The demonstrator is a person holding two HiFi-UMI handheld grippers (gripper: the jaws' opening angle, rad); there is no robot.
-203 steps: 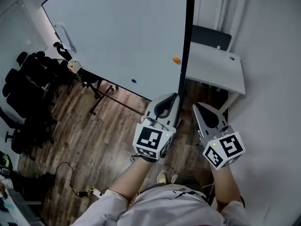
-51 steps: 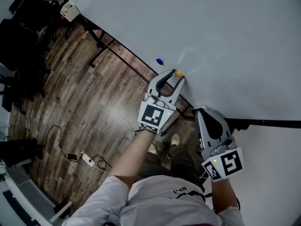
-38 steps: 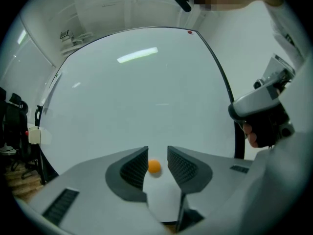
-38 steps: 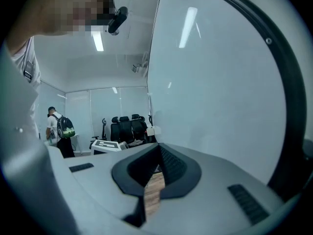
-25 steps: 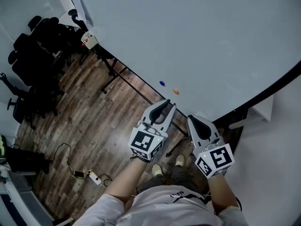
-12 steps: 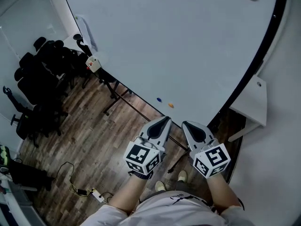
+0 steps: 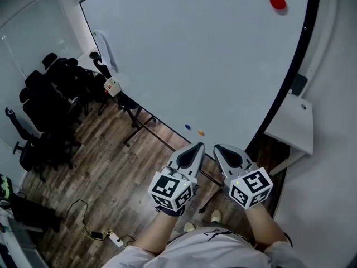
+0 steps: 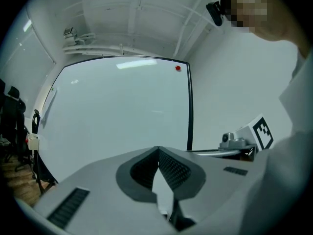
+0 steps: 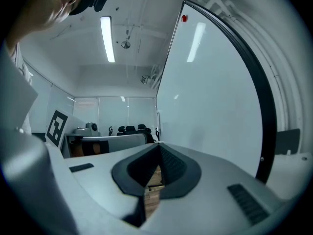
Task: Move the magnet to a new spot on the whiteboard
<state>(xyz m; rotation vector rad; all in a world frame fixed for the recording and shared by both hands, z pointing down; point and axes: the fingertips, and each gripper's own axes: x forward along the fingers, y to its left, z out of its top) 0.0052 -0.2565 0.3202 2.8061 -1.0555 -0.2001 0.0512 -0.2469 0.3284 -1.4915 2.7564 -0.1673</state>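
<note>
Left gripper (image 7: 197, 146) and right gripper (image 7: 219, 148) hung with jaws together, holding nothing, clear of the whiteboard (image 7: 195, 54). Its orange magnet (image 7: 201, 133) sat near the bottom edge, beside a blue magnet (image 7: 187, 128). A stray nudge there would probably drop it to the floor (image 7: 111, 166).

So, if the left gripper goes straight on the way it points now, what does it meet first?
Probably the whiteboard, on a bare part well below the red magnet. The left gripper is shut and empty; the distance is unclear.
</note>
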